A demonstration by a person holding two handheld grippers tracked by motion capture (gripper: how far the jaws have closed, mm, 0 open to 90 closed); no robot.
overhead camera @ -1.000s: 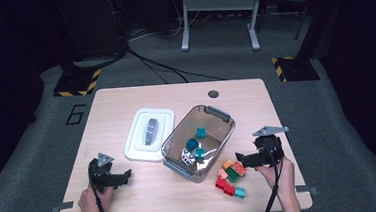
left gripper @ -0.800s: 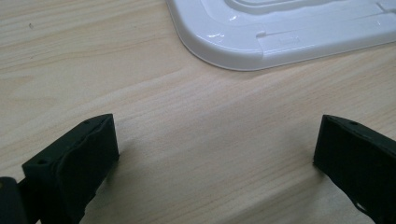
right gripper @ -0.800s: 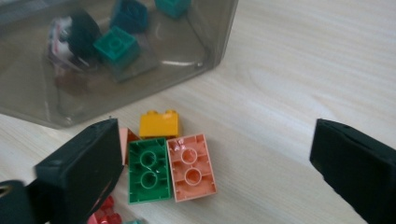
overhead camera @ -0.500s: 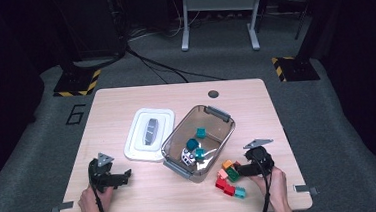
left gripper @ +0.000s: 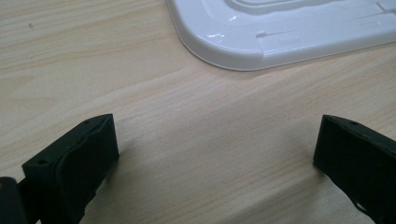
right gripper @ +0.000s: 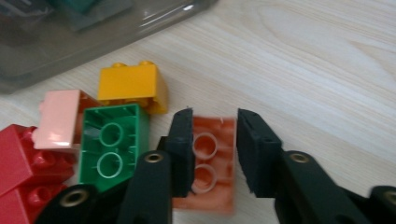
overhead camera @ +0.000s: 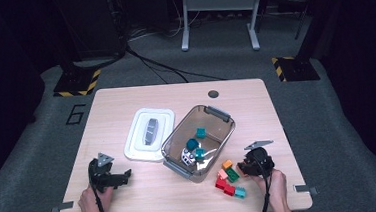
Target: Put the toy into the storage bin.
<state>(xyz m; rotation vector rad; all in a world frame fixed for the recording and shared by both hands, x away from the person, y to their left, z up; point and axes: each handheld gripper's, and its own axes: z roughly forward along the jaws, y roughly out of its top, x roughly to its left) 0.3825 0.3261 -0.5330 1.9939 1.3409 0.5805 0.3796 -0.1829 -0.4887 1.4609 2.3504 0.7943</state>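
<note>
A: Right claw (right gripper: 212, 154) has just been closing on the orange brick (right gripper: 210, 163), lying on the tabletop (overhead camera: 125, 98) right of the bin (overhead camera: 198, 140).
B: Off-centre pinch; it could twist out. Left claw (left gripper: 210, 163) gapes, nothing in it.

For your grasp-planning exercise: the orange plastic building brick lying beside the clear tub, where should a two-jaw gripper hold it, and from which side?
Grip the orange plastic building brick across its two long side walls, coming from above. It lies studs-down with its hollow underside up, so those flat walls are exposed. The right gripper straddles it this way, jaws just closing; the green brick crowds one side.
</note>
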